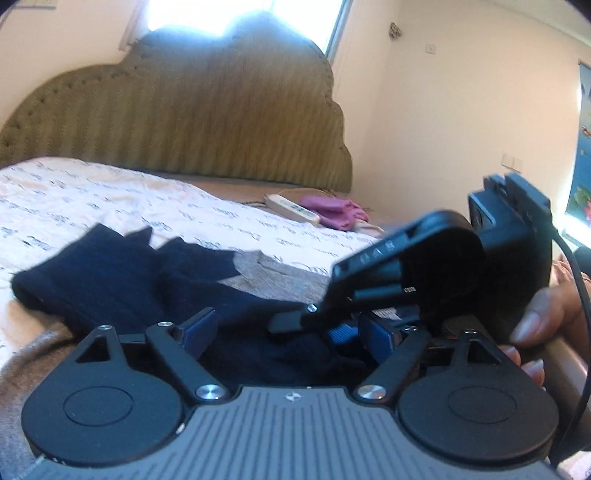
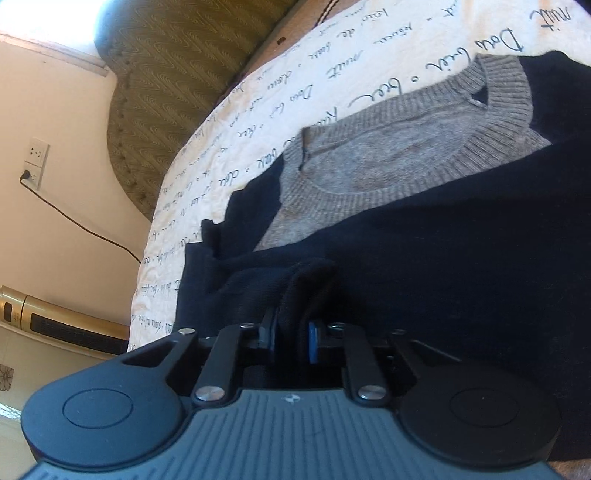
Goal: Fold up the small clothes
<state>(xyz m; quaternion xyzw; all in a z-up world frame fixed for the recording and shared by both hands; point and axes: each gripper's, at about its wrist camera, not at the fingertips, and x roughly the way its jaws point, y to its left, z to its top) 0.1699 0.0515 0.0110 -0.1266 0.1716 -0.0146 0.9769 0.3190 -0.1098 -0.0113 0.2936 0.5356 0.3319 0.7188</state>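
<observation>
Navy garment (image 2: 424, 240) lower centre, fold pinched tight in my right tongs (image 2: 291, 338). Left tongs (image 1: 288, 328) spread wide, gripping nothing, cloth below. Grey sweater (image 2: 369, 147) underneath.

home bedroom, bed (image 1: 110, 192) w/ padded headboard (image 1: 207, 110), script-print sheet, window (image 1: 240, 14)
</observation>
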